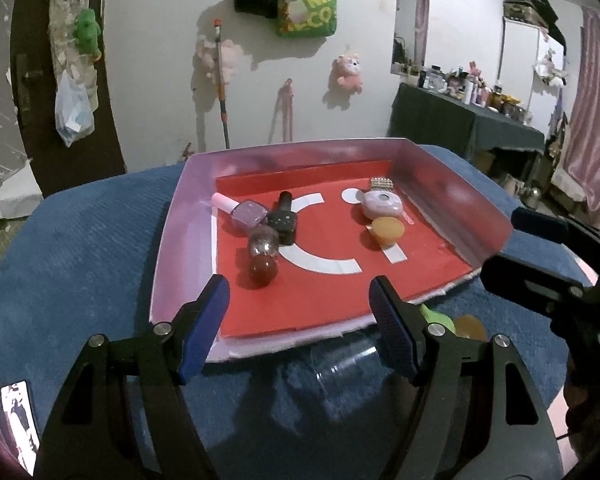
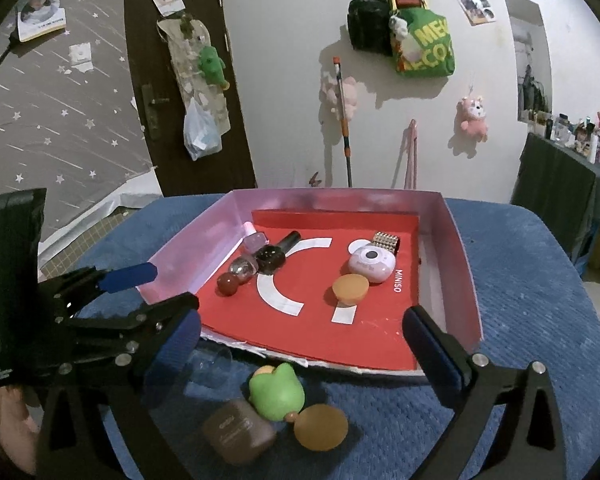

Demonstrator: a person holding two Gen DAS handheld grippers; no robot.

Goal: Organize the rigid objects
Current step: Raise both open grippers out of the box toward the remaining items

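Note:
A pink-walled tray (image 1: 172, 240) (image 2: 460, 260) with a red floor sits on a blue cloth. At its left lie three nail polish bottles (image 1: 264, 232) (image 2: 260, 264). At its right lie a pink round case (image 2: 370, 264), an orange disc (image 2: 350, 288) and a rhinestone block (image 2: 386, 242). My left gripper (image 1: 300, 324) hangs open over the tray's front edge, with a clear cup (image 1: 340, 372) lying on the cloth below it. Wide open, my right gripper (image 2: 304, 344) hovers above a green frog toy (image 2: 276, 396), a second orange disc (image 2: 320, 428) and a brown case (image 2: 240, 436), touching none.
The blue cloth (image 2: 540, 320) covers a rounded surface that drops off on all sides. A phone (image 1: 20, 420) lies at the near left. A dark table (image 1: 460, 124) crowded with bottles stands at the far right. A hand (image 2: 4, 412) holds the left gripper's handle.

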